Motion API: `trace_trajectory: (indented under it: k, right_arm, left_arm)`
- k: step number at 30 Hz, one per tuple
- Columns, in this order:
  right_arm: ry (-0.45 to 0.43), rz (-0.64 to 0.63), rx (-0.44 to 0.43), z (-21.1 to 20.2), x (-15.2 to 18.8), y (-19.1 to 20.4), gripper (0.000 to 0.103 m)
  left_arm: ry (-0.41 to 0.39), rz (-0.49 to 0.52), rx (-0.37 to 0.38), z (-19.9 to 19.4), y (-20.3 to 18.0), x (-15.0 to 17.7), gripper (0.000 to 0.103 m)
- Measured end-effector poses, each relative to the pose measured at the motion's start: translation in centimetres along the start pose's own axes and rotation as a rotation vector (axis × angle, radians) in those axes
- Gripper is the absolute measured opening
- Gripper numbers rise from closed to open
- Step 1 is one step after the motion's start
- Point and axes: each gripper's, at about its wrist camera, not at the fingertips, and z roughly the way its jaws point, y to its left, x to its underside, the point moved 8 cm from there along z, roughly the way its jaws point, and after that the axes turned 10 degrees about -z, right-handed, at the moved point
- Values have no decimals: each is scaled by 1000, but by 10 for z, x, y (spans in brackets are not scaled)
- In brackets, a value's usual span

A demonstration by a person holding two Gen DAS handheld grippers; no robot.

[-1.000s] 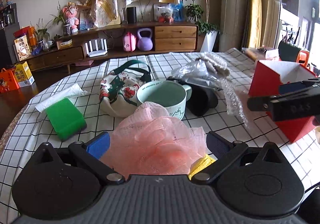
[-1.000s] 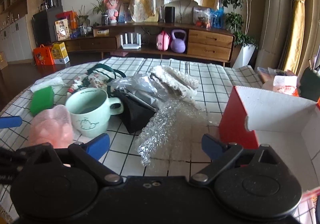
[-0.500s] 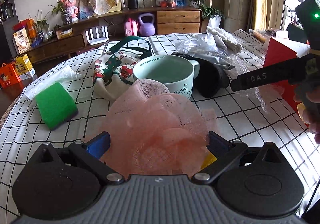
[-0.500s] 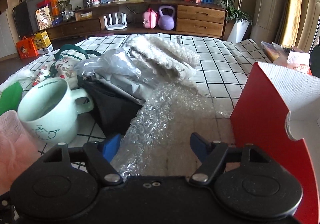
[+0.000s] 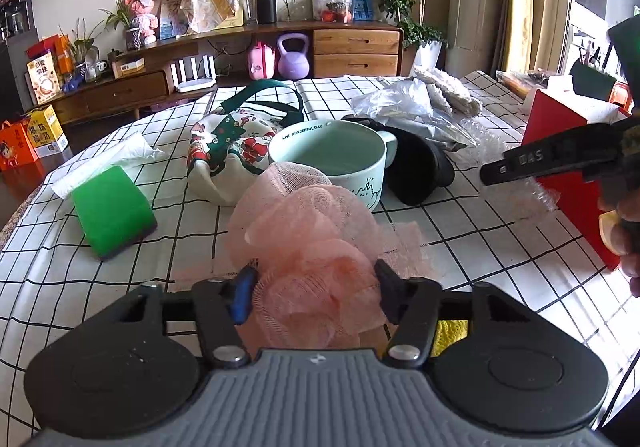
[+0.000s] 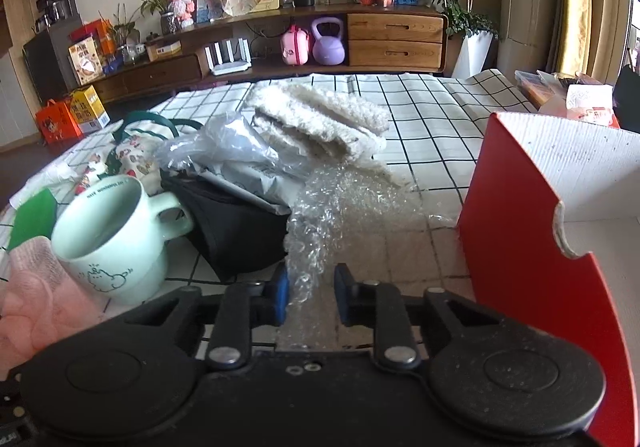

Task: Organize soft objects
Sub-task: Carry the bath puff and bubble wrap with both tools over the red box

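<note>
My left gripper (image 5: 314, 293) is shut on a pink mesh bath pouf (image 5: 308, 243), which rests on the checked tablecloth in front of a mint mug (image 5: 332, 163). The pouf also shows at the left edge of the right wrist view (image 6: 28, 287). My right gripper (image 6: 310, 293) is shut on the near end of a strip of clear bubble wrap (image 6: 340, 207) that lies next to an open red box (image 6: 532, 231). A green sponge (image 5: 112, 211), a printed cloth bag (image 5: 228, 151) and a white fluffy cloth (image 6: 320, 123) lie on the table.
A black pouch (image 6: 236, 219) and a crinkled plastic bag (image 6: 236, 151) lie behind the mug. A yellow cloth (image 5: 452, 333) peeks out under the left gripper. A white tissue pack (image 5: 108, 163) lies far left. The red box stands at the right.
Both grippers have closed: the left on the pink pouf, the right on the bubble wrap. The right gripper came forward and down to the wrap.
</note>
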Motion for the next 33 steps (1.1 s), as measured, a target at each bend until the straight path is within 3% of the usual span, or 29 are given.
trace_trajectory:
  k: [3,7,26,33]
  right_arm:
    - [-19,2,-4,-14,-2,-2,8]
    - [-56,0,-20,-36,-4,-6,4]
    - [-184,25,-193,-157,-17,-13,3]
    - [-261,115,-252,-191,-35,-38,3]
  left_arm:
    - [-6,5,-5,-3,1,0,46]
    - [-12,3,-13,-7,1,-1,42]
    - [-93,-11,35,-62,-7,-19,40]
    - [-110,-1,69,-81,-19,-30,40]
